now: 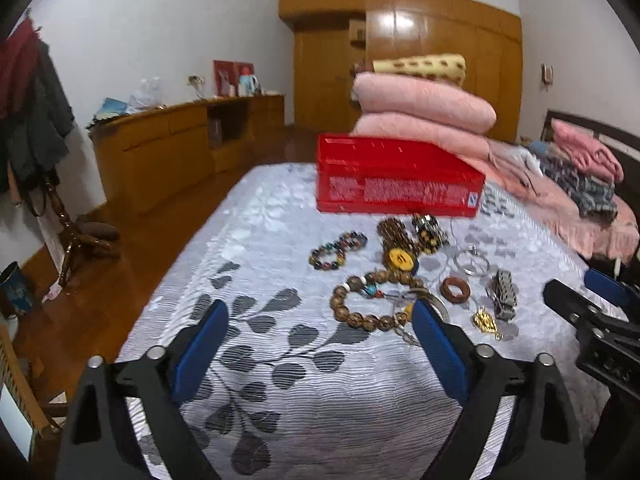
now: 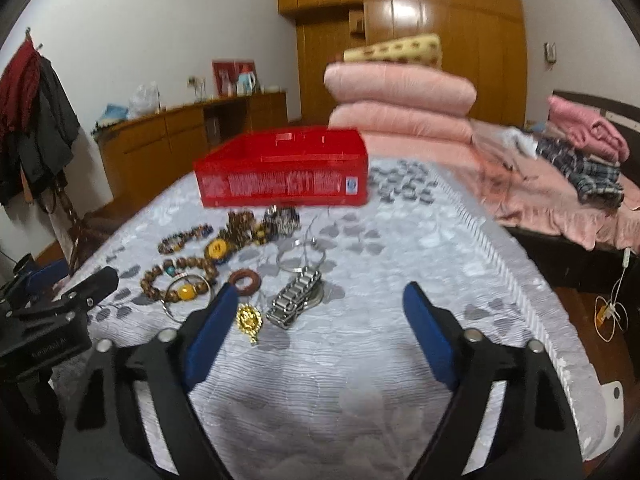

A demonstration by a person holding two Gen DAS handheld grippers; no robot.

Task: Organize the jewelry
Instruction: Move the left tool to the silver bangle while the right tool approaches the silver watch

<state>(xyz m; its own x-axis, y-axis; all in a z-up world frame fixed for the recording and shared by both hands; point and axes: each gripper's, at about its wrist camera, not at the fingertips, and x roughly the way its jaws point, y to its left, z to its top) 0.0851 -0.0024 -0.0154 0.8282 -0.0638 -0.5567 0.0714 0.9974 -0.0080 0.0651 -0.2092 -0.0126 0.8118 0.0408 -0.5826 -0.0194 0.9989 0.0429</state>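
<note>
Jewelry (image 1: 396, 276) is lying scattered mid-frame on a grey leaf-patterned bedspread (image 1: 280, 360), just below a red box (image 1: 400, 176). Folded pink quilts (image 1: 424, 112) are sitting behind, before wooden wardrobes (image 1: 440, 40). The left gripper (image 1: 320, 344) and the right gripper (image 2: 320, 328) are hovering with jaws spread, gripping nothing.

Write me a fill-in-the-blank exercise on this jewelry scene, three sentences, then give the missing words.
1. The jewelry lies in front of a box whose colour is ____.
2. The wooden ring lies flat on the ____ bedspread.
3. The left gripper and right gripper are both ____, with nothing between their blue pads.

Missing words: red; grey; open
</note>
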